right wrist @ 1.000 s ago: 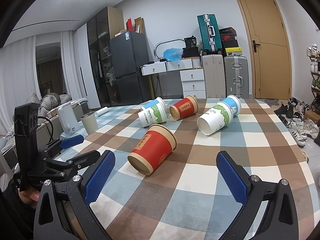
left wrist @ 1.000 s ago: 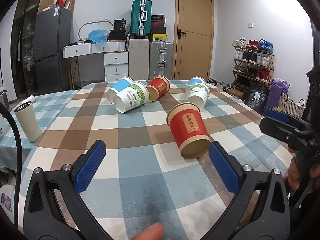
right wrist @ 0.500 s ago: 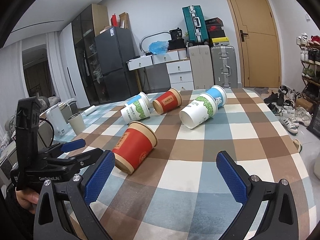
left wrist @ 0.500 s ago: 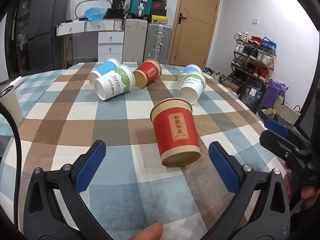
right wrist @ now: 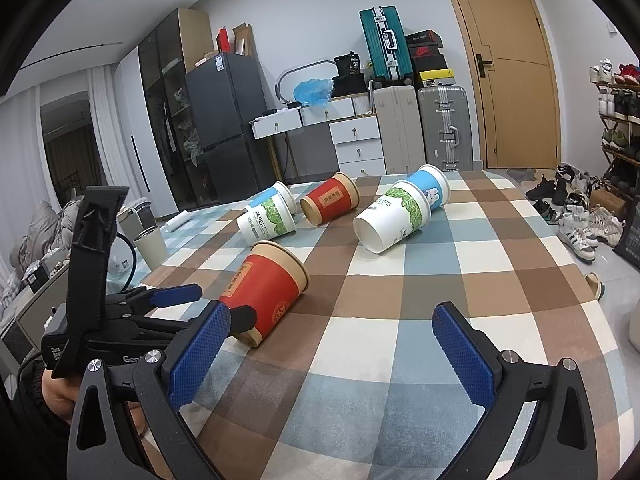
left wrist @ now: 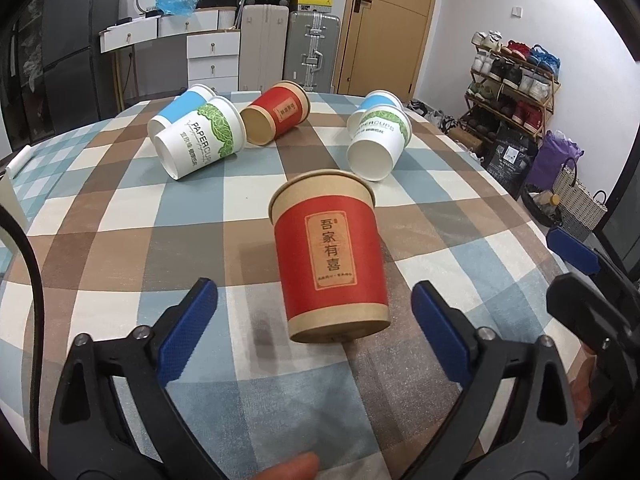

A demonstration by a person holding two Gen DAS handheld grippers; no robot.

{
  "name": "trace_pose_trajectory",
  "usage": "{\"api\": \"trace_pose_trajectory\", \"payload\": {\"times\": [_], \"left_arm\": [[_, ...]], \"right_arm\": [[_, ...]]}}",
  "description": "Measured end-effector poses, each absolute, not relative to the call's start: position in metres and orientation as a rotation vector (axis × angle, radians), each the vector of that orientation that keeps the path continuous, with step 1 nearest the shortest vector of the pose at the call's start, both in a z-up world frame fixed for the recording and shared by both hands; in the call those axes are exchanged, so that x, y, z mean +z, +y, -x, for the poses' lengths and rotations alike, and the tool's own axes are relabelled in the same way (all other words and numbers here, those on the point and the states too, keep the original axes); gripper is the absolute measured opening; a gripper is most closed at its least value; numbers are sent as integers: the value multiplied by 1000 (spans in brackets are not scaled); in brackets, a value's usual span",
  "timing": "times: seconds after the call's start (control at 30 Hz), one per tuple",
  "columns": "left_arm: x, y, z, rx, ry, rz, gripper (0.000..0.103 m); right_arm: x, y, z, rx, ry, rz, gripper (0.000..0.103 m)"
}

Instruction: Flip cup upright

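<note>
A red paper cup point(left wrist: 330, 256) with a brown rim lies on its side on the checked tablecloth, its base toward me. My left gripper point(left wrist: 314, 330) is open, its blue pads just short of the cup's base on either side. In the right wrist view the same cup point(right wrist: 266, 284) lies at centre left, with the left gripper point(right wrist: 202, 304) open around its base end. My right gripper point(right wrist: 330, 356) is open and empty, to the right of the cup and apart from it.
Several more paper cups lie on their sides farther back: a white and green one point(left wrist: 200, 142) over a blue one, a red one point(left wrist: 276, 114), and a white one point(left wrist: 380, 142). A grey tumbler point(right wrist: 150, 246) stands at the table's left edge. Suitcases, drawers and a shoe rack lie beyond.
My left gripper has moved forward and lower toward the red cup, which now sits between its pads. The right gripper has drifted slightly; the cups have not moved.
</note>
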State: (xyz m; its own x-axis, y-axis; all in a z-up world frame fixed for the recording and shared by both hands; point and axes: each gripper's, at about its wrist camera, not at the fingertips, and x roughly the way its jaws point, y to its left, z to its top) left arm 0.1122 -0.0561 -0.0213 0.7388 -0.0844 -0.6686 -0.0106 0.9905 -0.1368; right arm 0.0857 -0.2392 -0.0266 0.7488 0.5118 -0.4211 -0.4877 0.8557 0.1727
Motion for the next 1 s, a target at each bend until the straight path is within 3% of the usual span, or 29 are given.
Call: {"api": "trace_pose_trajectory", "payload": {"times": [0.1, 0.2, 1.0], "left_arm": [[-24, -60, -116, -56, 760, 136, 78], [-25, -63, -116, -90, 771, 144, 55], [-6, -47, -54, -63, 710, 202, 54]], "right_arm": [[-27, -239, -86, 546, 478, -55, 103], [-27, -239, -86, 545, 477, -57, 103], [-27, -226, -78, 571, 471, -18, 103]]}}
